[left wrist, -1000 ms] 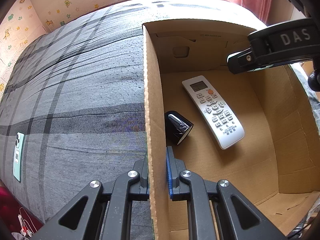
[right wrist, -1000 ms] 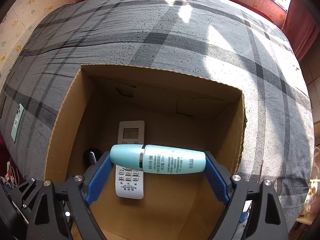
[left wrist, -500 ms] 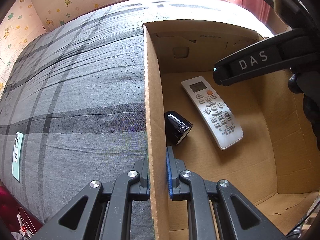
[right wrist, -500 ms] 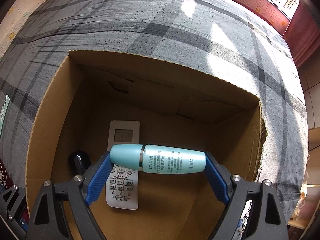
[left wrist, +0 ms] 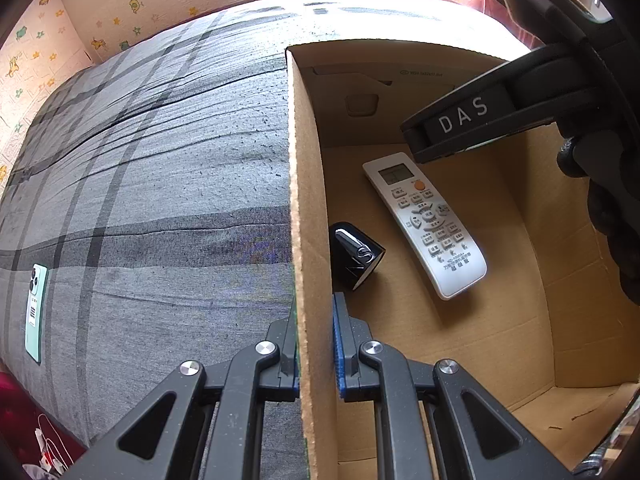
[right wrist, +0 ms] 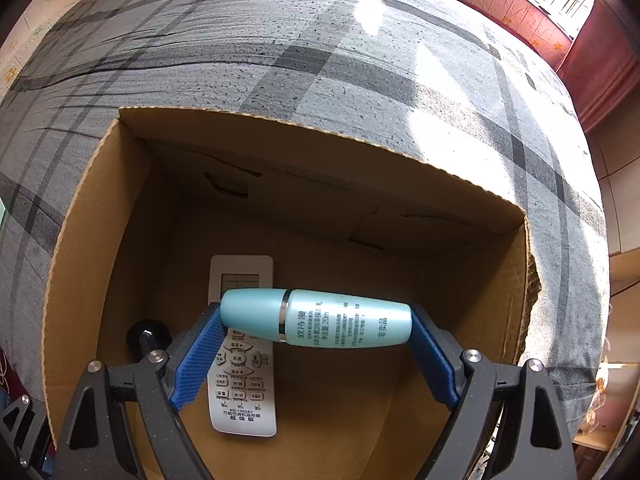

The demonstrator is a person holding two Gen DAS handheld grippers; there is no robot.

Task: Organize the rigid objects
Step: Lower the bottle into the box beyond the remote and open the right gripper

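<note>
My left gripper (left wrist: pixel 315 344) is shut on the left wall of an open cardboard box (left wrist: pixel 308 184) that sits on a grey plaid bed. Inside the box lie a white remote control (left wrist: pixel 426 222) and a small black glossy object (left wrist: pixel 356 256). My right gripper (right wrist: pixel 316 344) is shut on a light blue bottle (right wrist: pixel 316 322), held crosswise above the inside of the box (right wrist: pixel 320 152), over the remote (right wrist: pixel 242 392). The black object (right wrist: pixel 146 338) shows at the box's left. The right gripper's body (left wrist: pixel 480 116) hangs over the box in the left wrist view.
A mint green phone (left wrist: pixel 35 312) lies on the grey plaid bedcover (left wrist: pixel 160 180) far left of the box. Patterned walls and a red curtain (right wrist: pixel 600 60) border the bed. The bed's edge drops off at lower left.
My right gripper with the bottle has moved forward and lower into the box. The left gripper still holds the box wall in the same place.
</note>
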